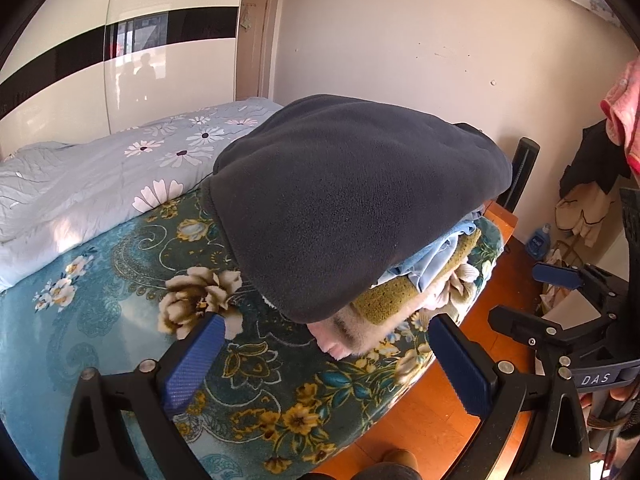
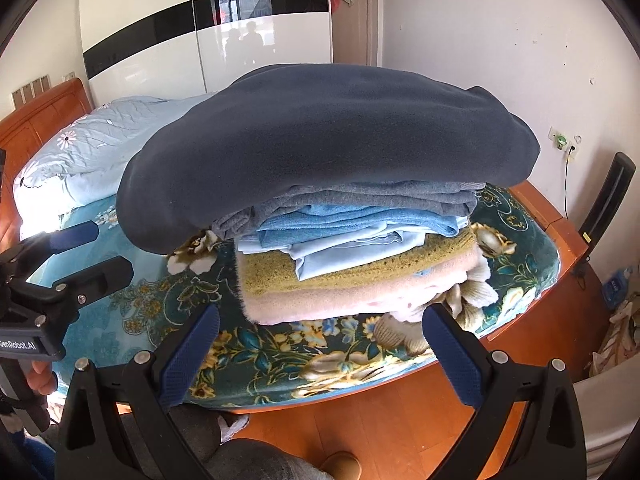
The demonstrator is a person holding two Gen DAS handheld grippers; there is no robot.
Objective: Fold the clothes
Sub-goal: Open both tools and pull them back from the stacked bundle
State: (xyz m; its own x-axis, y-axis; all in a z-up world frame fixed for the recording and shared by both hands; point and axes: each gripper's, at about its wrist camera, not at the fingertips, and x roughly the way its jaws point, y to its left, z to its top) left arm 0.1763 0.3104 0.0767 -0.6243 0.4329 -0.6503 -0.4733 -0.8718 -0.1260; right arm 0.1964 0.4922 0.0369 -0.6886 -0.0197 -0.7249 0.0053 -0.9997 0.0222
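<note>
A stack of folded clothes (image 2: 352,240) sat on the bed (image 2: 280,352), near its foot, on a plush teal blanket with gold flowers; a soft dark fleece (image 2: 320,140) (rounded, drooping over the edges) lay on top, above grey knit, blue cotton, a mustard towel-like layer and a fuzzy pink one at the bottom; the left tool (image 1: 324,356) and right tool (image 2: 320,344) both gaped wide, gripping nothing, just short of the stack.
</note>
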